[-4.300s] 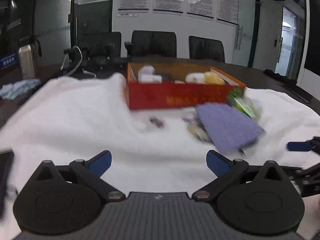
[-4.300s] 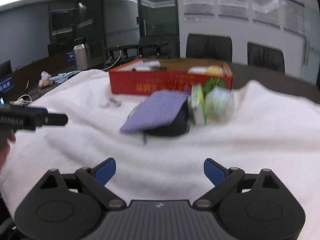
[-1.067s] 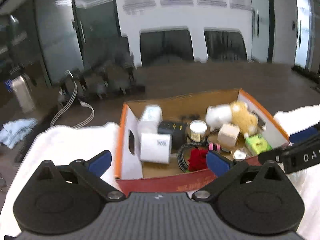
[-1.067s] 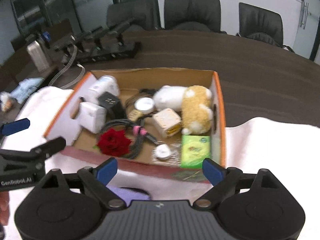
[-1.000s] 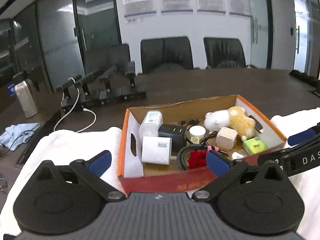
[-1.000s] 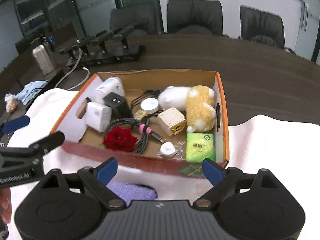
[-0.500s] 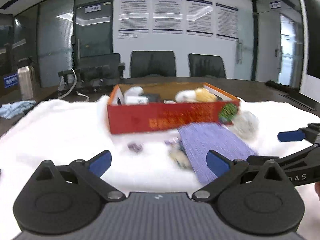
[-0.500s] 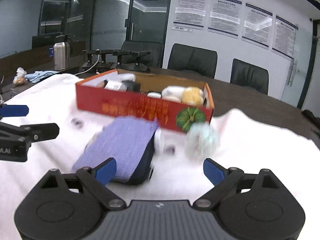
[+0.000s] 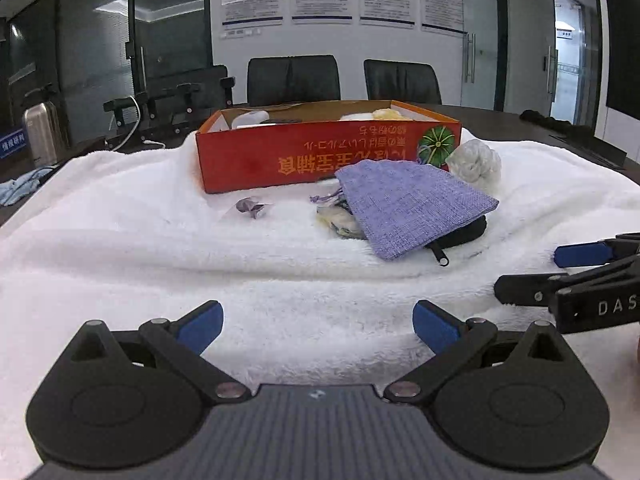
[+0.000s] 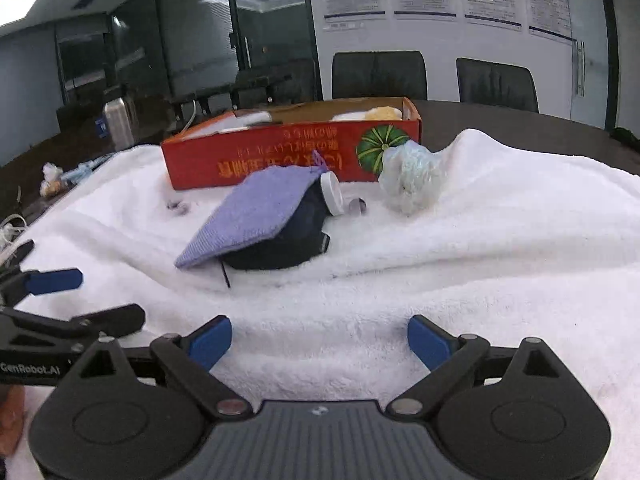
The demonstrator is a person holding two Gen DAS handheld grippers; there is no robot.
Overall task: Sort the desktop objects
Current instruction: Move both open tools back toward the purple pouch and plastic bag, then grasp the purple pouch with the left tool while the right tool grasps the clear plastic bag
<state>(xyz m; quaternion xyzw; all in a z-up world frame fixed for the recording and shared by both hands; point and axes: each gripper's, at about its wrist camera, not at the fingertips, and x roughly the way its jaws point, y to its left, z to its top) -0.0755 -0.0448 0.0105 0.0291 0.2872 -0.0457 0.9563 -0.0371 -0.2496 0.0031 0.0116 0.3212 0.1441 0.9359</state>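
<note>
Left wrist view: left gripper point(image 9: 316, 320) low over white towel point(image 9: 120, 248), jaws wide apart, nothing between. Far centre, red box point(image 9: 320, 156) on the towel, open top, printing upside down, white and yellow items just showing over its rim. Just in front of the box, right of centre, purple pouch point(image 9: 412, 204) lying tilted over a black case point(image 9: 464, 232), zipper pull hanging at the near edge. Touching the pouch's left edge, a yellowish wrapped lump point(image 9: 336, 220), too unclear to name. Further left, apart, small purple bit point(image 9: 250, 207). Beside the box's right corner, white bundle point(image 9: 476, 164). At the right edge, right gripper point(image 9: 576, 268) reaching in, fingers spread, empty.

Right wrist view: right gripper point(image 10: 320, 338) low over the towel point(image 10: 500, 240), jaws wide apart, holding nothing. Far centre, box point(image 10: 280, 152), pumpkin picture on its right end. In front, pouch point(image 10: 256, 212) draped over the case point(image 10: 288, 244). Against the case's far right side, white jar point(image 10: 334, 194) lying tipped. Right of the jar, bundle point(image 10: 412, 180) in clear wrap, touching the box front. Left of the pouch, small purple bit point(image 10: 178, 207). At the left edge, left gripper point(image 10: 68, 296), fingers apart, empty.
</note>
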